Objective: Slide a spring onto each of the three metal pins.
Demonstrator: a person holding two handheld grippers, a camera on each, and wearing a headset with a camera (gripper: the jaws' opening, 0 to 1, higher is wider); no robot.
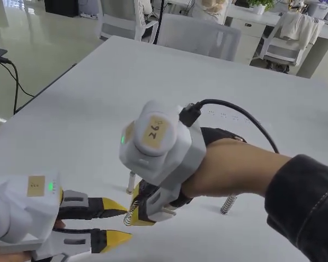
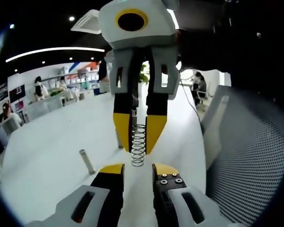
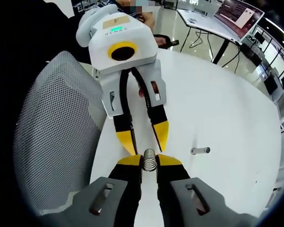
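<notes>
My right gripper (image 1: 135, 213) is shut on a small steel spring (image 1: 132, 210), held near its jaw tips just above the white table (image 1: 98, 109). In the right gripper view the spring (image 3: 150, 161) sits end-on between the closed yellow tips. My left gripper (image 1: 123, 222) faces it from the lower left, open, with nothing between its fingers. In the left gripper view the spring (image 2: 138, 144) hangs just beyond my open left jaws. A short metal pin (image 1: 131, 183) stands on the table just behind the right gripper, also visible as the pin (image 2: 87, 161) and the pin (image 3: 199, 150).
A second loose spring (image 1: 228, 204) lies on the table under the person's forearm. Grey mesh chairs (image 1: 199, 35) stand at the table's far edge. A black cable (image 1: 246, 117) trails from the right gripper.
</notes>
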